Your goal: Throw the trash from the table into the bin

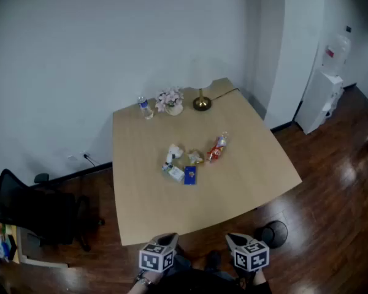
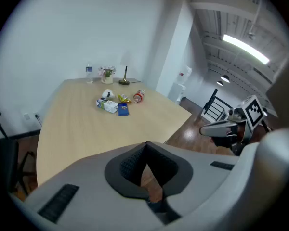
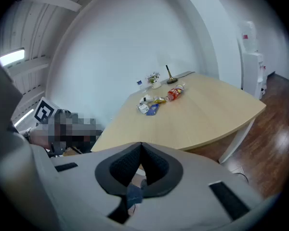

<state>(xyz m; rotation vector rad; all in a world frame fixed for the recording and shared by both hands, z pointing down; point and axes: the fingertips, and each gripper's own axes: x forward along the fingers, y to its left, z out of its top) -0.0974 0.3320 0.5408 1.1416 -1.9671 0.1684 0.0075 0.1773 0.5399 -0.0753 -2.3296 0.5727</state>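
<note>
Trash is lying in a loose cluster at the middle of the table (image 1: 245,176), a pale wood-grain top with a curved near edge. The cluster is showing a crumpled white wad (image 1: 173,152), a small white carton (image 1: 174,173) just beside a flat blue packet (image 1: 191,175), a crinkled yellow wrapper (image 1: 195,158) and a red-and-white container (image 1: 217,147) lying on its side. Along the far edge a clear water bottle (image 1: 145,107), a pot of pale pink flowers (image 1: 170,101) and a round brass lamp base (image 1: 202,104) are standing upright. The left gripper (image 2: 145,146) is hovering off the table's near edge, its dark ribbed pads pressing together at the tips with nothing between them. The right gripper (image 3: 141,146) is doing the same, jaws closed and empty. Both are sitting well apart from the trash. Glossy dark plank floor (image 1: 331,182) is running under the table, with white walls around. A black office chair (image 1: 30,210) is standing at the left and a white water dispenser (image 1: 322,97) at the right. A dark round object (image 1: 273,233) is sitting on the floor near the table's near right corner, possibly the bin, though it is too dim to tell.
</note>
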